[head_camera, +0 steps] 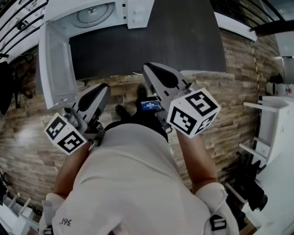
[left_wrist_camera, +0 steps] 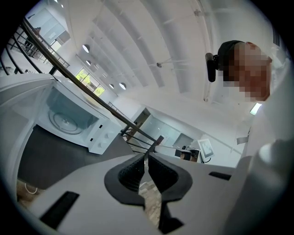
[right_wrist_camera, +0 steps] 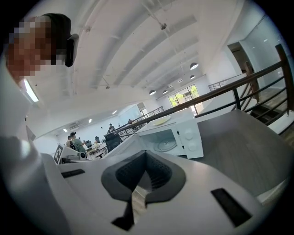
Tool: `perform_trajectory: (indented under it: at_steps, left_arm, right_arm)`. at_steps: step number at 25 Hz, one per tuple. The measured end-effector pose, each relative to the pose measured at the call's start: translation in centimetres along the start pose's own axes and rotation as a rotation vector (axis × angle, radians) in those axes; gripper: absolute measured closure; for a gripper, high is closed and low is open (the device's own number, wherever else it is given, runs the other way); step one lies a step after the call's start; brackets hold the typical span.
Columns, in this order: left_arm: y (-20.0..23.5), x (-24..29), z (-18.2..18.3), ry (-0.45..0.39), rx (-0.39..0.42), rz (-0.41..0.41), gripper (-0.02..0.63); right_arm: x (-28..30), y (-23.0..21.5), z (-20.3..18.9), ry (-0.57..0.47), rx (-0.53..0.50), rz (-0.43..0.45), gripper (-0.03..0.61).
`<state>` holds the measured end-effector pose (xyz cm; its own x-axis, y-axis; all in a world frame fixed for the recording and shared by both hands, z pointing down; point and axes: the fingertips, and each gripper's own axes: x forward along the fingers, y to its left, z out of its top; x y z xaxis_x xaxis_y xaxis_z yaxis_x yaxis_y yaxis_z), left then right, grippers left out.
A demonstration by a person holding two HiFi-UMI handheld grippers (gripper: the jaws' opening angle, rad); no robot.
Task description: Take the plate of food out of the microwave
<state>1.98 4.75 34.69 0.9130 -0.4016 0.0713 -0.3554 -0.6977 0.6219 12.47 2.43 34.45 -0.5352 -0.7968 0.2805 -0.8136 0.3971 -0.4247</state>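
The white microwave (head_camera: pixel 133 11) stands on a dark table (head_camera: pixel 183 41), its door (head_camera: pixel 57 69) swung open to the left. Inside I see only the bare glass turntable (head_camera: pixel 94 11). In the right gripper view a pale plate (right_wrist_camera: pixel 161 120) lies on top of the microwave (right_wrist_camera: pixel 190 137); whether it holds food I cannot tell. My left gripper (head_camera: pixel 103 88) and right gripper (head_camera: pixel 149 68) are both held close to my body, short of the table, shut with nothing between the jaws. The left gripper view shows the shut left gripper (left_wrist_camera: pixel 147 158) and the open microwave (left_wrist_camera: pixel 69 119) far off.
The table's front edge (head_camera: pixel 151 73) lies just past the gripper tips. The floor (head_camera: pixel 239 114) is wood plank. A white shelf unit (head_camera: pixel 271 124) stands at the right. A railing (right_wrist_camera: pixel 239 87) runs behind the table, and several people (right_wrist_camera: pixel 73 140) are far off.
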Motion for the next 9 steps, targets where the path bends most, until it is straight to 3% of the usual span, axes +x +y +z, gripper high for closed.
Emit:
perform_trajectory:
  at_steps: [9]
  left_arm:
    - [-0.81, -0.11, 0.06, 0.005, 0.014, -0.022, 0.583]
  right_arm:
    - [-1.17, 0.29, 0.43, -0.021, -0.023, -0.042, 0.577]
